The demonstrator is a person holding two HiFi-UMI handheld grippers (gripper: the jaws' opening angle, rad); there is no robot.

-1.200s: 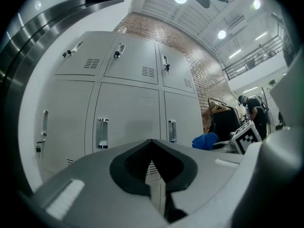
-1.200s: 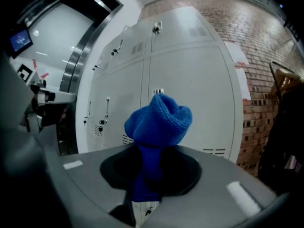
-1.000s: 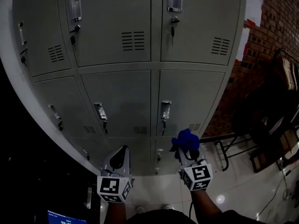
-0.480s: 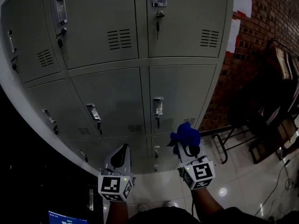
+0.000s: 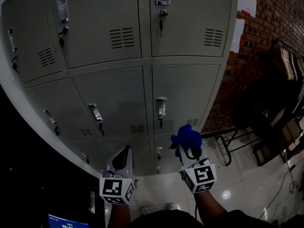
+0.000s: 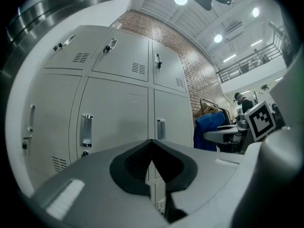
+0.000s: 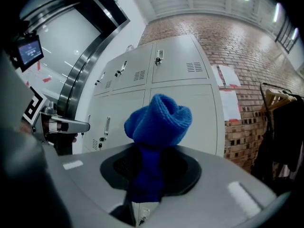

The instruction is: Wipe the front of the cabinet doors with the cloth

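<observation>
A bank of grey metal cabinet doors [image 5: 114,103] fills the head view, each with a recessed handle and a vent. My right gripper [image 5: 189,148] is shut on a bunched blue knitted cloth [image 5: 187,137], held in the air in front of a lower door and apart from it. The cloth [image 7: 156,127] sticks up out of the closed jaws in the right gripper view. My left gripper [image 5: 124,156] hangs lower left, shut with nothing in it. Its jaws [image 6: 151,167] point at the doors [image 6: 114,113].
A brick wall [image 5: 280,13] with white paper sheets [image 5: 244,4] stands right of the cabinet. Dark chairs and a rack [image 5: 275,103] crowd the right side on a glossy tiled floor [image 5: 242,189]. A small lit screen [image 5: 66,221] shows at the lower left.
The view shifted so the cabinet slid left and down between one second and half a second ago. Since then the right gripper with the cloth edged slightly left; the left gripper stayed put.
</observation>
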